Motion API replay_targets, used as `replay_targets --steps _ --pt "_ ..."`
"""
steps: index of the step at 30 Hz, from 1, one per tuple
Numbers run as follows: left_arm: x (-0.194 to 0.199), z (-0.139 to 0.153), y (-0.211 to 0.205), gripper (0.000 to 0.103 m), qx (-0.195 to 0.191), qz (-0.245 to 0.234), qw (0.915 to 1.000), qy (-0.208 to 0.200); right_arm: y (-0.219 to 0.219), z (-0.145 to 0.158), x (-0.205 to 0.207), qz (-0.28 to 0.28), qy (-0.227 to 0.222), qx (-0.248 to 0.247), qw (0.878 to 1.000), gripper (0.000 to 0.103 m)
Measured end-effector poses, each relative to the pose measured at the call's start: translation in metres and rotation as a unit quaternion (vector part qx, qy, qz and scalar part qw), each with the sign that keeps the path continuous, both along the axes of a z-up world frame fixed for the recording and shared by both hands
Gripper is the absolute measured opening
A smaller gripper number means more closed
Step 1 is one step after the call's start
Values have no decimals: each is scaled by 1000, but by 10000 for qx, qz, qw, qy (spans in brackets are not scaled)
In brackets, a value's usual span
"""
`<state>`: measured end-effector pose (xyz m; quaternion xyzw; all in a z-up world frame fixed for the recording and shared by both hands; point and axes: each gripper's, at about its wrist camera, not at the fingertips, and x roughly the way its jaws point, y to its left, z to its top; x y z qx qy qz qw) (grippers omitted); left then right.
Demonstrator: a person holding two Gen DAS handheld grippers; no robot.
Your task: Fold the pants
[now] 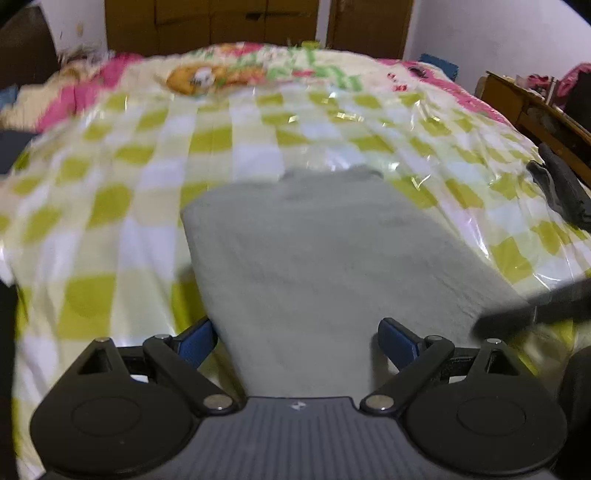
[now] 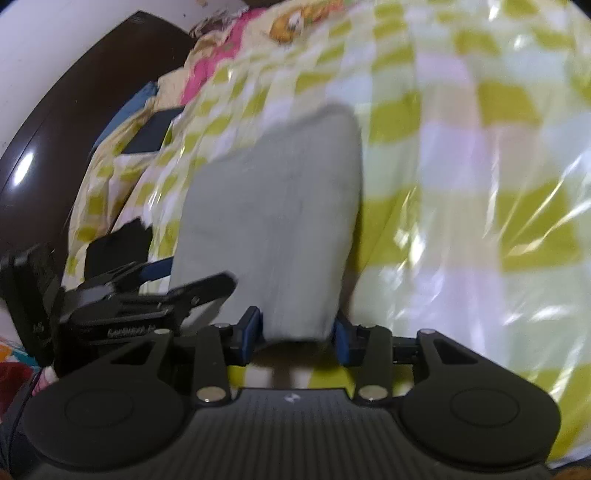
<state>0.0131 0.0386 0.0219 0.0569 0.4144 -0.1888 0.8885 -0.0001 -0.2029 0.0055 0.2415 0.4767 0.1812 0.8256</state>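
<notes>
Bedroom scene: bed (image 1: 110,206) with a green-and-white checked cover under glossy plastic sheeting, wooden wardrobe (image 1: 221,22) behind, wooden furniture at the right edge. Grey pants (image 1: 332,251) lie mid-bed as a compact, flat rectangle with squared corners, so most folding looks done; probably one last fold or a tidy-up remains. Left claw (image 1: 295,341) is spread wide, straddling the near edge of the pants, pads apart from the cloth, gripping nothing. Right claw (image 2: 299,334) sits at a narrow end of the pants (image 2: 273,221), blue pads flanking the folded edge on both sides; blur hides whether they actually press, so probably pinching, not certain. Left claw also shows in the right view, just beside the cloth. Open bed all round the pants, plenty of room left and far. Dark garment (image 1: 561,192) lies near the bed's right edge, well apart. Plastic looks slippery.
</notes>
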Motion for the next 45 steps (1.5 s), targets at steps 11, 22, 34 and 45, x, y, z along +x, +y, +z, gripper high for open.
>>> replay_targets --steps 11,22,34,45 --pt "19 -8 -17 103 224 -259 9994 -38 -5 -35 152 -84 -200 102 9997 54" --pt "5 -8 40 103 -66 559 9980 298 -5 -6 92 -95 -410 96 9991 55" --pt "-35 15 6 103 -26 551 9984 154 8 -5 7 -199 55 -348 9992 64" --pt "-57 17 -30 103 206 516 9984 -55 12 10 -40 -349 -161 -300 9988 64"
